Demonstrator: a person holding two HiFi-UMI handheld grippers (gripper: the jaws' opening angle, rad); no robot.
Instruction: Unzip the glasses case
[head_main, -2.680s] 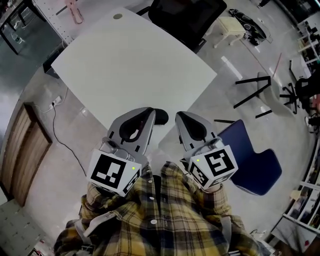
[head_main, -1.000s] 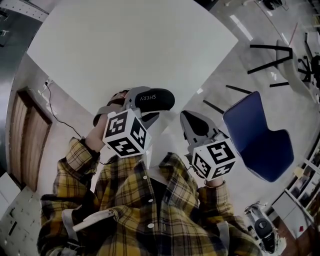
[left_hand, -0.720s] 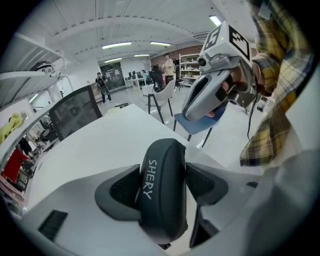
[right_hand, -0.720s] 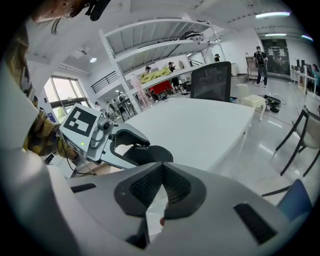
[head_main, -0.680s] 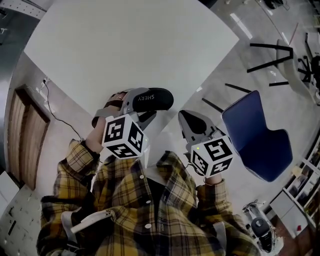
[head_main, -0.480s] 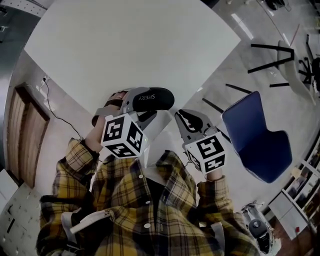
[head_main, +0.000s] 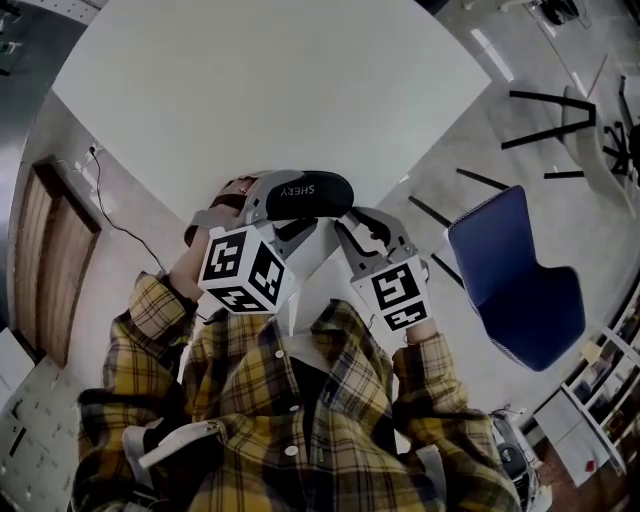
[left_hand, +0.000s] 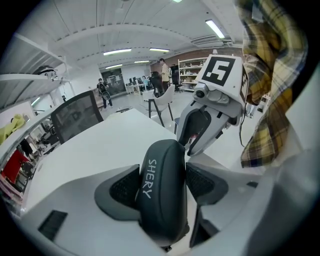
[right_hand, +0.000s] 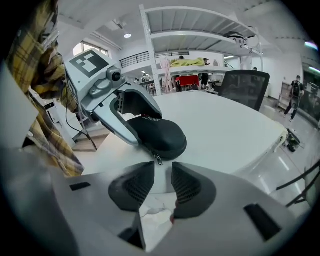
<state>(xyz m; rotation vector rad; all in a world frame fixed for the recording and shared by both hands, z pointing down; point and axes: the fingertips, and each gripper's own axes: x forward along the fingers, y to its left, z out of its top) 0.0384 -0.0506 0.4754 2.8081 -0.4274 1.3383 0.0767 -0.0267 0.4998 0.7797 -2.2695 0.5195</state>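
A black oval glasses case marked SHERY hangs over the near corner of the white table, with my left gripper shut on it. In the left gripper view the case stands on edge, both pads pressing its sides. My right gripper sits just right of the case's end. In the right gripper view its jaws stand a little apart with nothing between them. The case's zip pull dangles just ahead of the tips, and the case lies beyond.
A blue chair stands on the floor to the right, and a wooden panel to the left. A black office chair is at the table's far side. People stand far off in the room.
My right gripper has moved left and down toward the case's end and rolled, so its marker cube faces differently. The left gripper holds the case in the same place.
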